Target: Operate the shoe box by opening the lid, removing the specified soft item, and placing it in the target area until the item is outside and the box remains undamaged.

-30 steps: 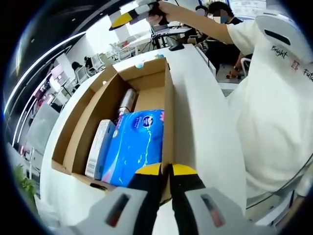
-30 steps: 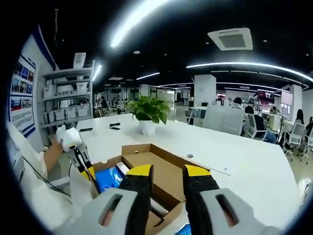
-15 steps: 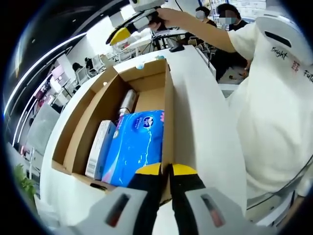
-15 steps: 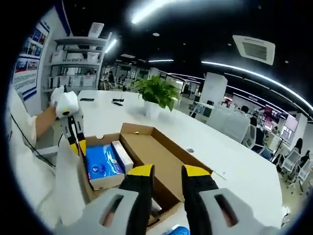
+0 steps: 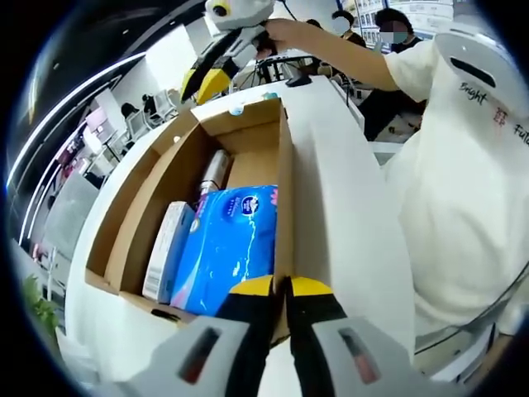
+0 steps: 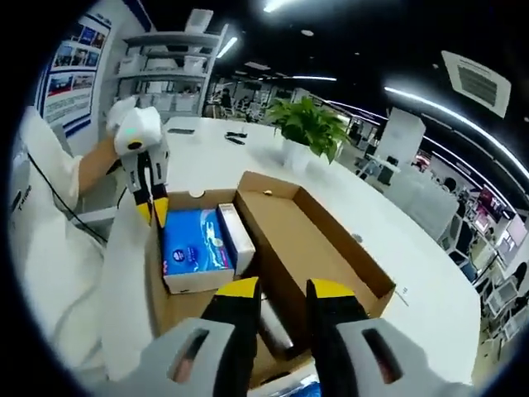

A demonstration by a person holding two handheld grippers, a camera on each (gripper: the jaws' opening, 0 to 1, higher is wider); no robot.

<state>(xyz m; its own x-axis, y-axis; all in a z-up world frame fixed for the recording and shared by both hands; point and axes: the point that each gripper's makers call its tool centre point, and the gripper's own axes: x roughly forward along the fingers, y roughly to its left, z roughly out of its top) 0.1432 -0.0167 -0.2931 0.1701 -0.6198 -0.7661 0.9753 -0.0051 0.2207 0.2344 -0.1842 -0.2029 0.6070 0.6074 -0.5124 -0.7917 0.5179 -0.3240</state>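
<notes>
Open brown cardboard shoe box (image 5: 248, 157) lying on the white tabletop (image 5: 347, 223), lid folded out flat alongside the tray. Inside the box in the left gripper view: a soft blue plastic pack of tissues (image 5: 227, 244) against the near right wall, a narrow white carton (image 5: 165, 252) just beside it on the left, touching, and a silvery cylinder (image 5: 215, 172) lying farther in. Left tongs (image 5: 279, 287), black with yellow tips, pressed together on the near edge of the box's right wall, pinching the cardboard. Right tongs (image 5: 207, 81) raised above the far end of the box, held in a hand with the arm reaching in from a white sleeve (image 5: 459, 165); yellow tips pointing down toward the box, slightly spread, apart from it.

In the right gripper view, same box (image 6: 306, 240) seen from above the opposite end: blue pack (image 6: 194, 248) and white carton (image 6: 235, 240) side by side in the tray, silvery cylinder (image 6: 273, 327) partly hidden behind the near tongs. Right tongs (image 6: 277, 289) spread, nothing between the tips, hovering over the box. Left tongs (image 6: 151, 211) clamped on the box wall beside the blue pack. Green potted plant (image 6: 310, 128) standing well apart on the tabletop (image 6: 413, 273) beyond the box. Grey shelving unit (image 6: 165, 70) at the back left.
</notes>
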